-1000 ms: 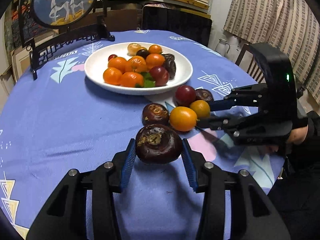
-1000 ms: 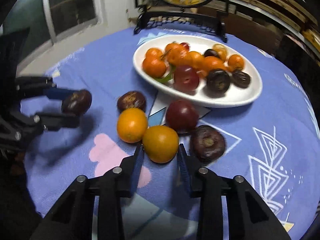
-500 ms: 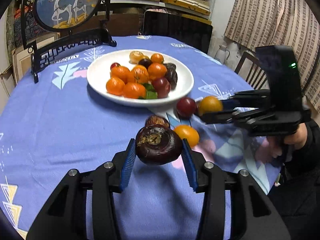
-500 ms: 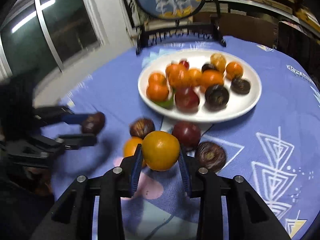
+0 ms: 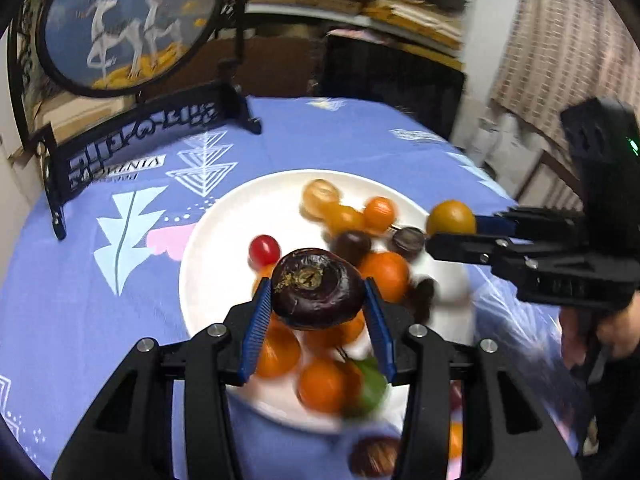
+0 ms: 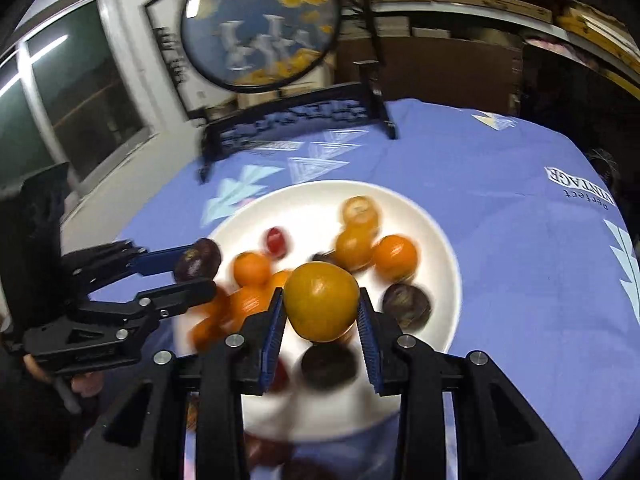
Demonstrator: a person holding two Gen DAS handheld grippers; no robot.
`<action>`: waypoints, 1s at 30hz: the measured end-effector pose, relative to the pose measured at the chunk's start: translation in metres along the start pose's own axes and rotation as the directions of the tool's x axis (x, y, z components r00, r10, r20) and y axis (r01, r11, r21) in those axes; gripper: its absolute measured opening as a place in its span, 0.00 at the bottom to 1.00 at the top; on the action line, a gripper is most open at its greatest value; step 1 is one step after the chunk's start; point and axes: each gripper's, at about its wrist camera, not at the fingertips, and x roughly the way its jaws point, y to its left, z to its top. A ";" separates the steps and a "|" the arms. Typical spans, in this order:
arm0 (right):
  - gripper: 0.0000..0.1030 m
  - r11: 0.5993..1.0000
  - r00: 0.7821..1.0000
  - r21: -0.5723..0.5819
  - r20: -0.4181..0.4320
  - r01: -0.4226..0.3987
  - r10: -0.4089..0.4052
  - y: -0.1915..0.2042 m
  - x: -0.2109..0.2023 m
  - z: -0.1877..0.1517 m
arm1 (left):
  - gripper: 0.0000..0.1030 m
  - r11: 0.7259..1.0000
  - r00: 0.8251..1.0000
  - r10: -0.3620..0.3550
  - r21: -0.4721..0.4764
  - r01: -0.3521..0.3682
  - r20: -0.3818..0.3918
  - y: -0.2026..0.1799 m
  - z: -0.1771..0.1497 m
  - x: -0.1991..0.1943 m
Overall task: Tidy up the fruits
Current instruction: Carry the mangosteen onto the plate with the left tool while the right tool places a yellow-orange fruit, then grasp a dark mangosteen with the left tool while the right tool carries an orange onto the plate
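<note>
1. Both tongs are clenched on fruit above the white plate (image 5: 208,248): the left gripper (image 5: 318,304) grips a dark purple fruit (image 5: 316,288), the right gripper (image 6: 322,312) an orange (image 6: 322,300).
2. Leftmost on the blue cloth (image 5: 80,300) stands a round painted screen (image 5: 128,20) on its black stand, well behind the plate.
3. The purple fruit sits between the blue ribbed pads (image 5: 258,320), stem scar facing the camera, held at its widest girth over the near left part of the plate.
4. Below it lie oranges, a small red fruit (image 5: 264,249) and other dark fruits, blurred by motion.
5. To the right, the orange hangs over the plate's right side, pinched across its middle.
6. Judged by look, the purple fruit has a stiff, slightly wrinkled rind and should bear a firm squeeze; the orange is smooth, round and softer, so it may roll or bruise if dropped onto the pile.
7. Both are light; each is best released low, into a gap between fruits, so that nothing rolls off the rim.
8. More fruit shows dimly on the cloth near the plate's front edge.
</note>
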 end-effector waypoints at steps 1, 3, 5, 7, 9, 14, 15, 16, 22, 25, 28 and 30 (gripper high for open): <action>0.36 1.000 1.000 0.022 0.001 0.008 -0.008 -0.008 0.008 0.003 | 0.43 1.000 1.000 0.006 -0.012 -0.006 -0.010 0.003 0.004 0.008; 0.40 0.999 1.000 0.033 0.017 0.021 -0.021 -0.013 0.008 0.002 | 0.56 0.999 1.000 0.017 -0.033 -0.018 -0.009 0.009 0.009 0.015; 0.51 0.999 0.999 0.022 0.039 0.028 -0.028 -0.011 0.000 -0.003 | 0.88 0.998 0.999 0.022 -0.057 -0.020 0.044 0.013 0.006 0.003; 0.51 0.999 0.997 0.017 0.059 0.039 -0.040 -0.010 -0.013 -0.009 | 0.88 0.998 0.997 0.016 -0.055 -0.012 0.072 0.013 0.000 -0.010; 0.51 0.999 0.997 0.031 0.069 0.032 -0.034 -0.012 -0.027 -0.018 | 0.88 0.999 0.998 -0.004 -0.042 0.007 0.068 0.011 -0.011 -0.025; 0.52 0.999 0.998 0.051 0.071 -0.002 -0.001 -0.014 -0.061 -0.059 | 0.88 0.991 1.000 0.004 0.136 -0.007 0.023 -0.016 -0.068 -0.057; 0.52 0.998 0.998 0.055 0.064 -0.011 0.007 -0.014 -0.065 -0.069 | 0.88 0.985 1.000 0.014 0.171 -0.015 0.006 -0.021 -0.079 -0.058; 0.52 0.998 0.998 0.057 0.060 -0.016 0.013 -0.014 -0.069 -0.077 | 0.88 0.979 1.000 0.029 0.204 -0.026 -0.010 -0.026 -0.091 -0.059; 0.52 0.998 0.998 0.036 0.018 -0.056 0.056 0.002 -0.082 -0.118 | 0.62 0.958 0.993 0.048 0.288 -0.014 -0.111 -0.046 -0.120 -0.035; 0.52 0.997 0.997 0.032 0.016 -0.072 0.072 0.010 -0.087 -0.128 | 0.45 0.958 0.988 0.026 0.286 0.019 -0.152 -0.050 -0.117 -0.019; 0.52 0.996 0.996 0.031 0.017 -0.086 0.085 0.013 -0.092 -0.135 | 0.41 0.949 0.987 0.027 0.314 0.025 -0.160 -0.059 -0.118 -0.011; 0.52 0.995 0.995 0.019 0.006 -0.096 0.096 0.018 -0.094 -0.139 | 0.40 0.953 0.987 0.017 0.303 0.033 -0.162 -0.057 -0.117 -0.011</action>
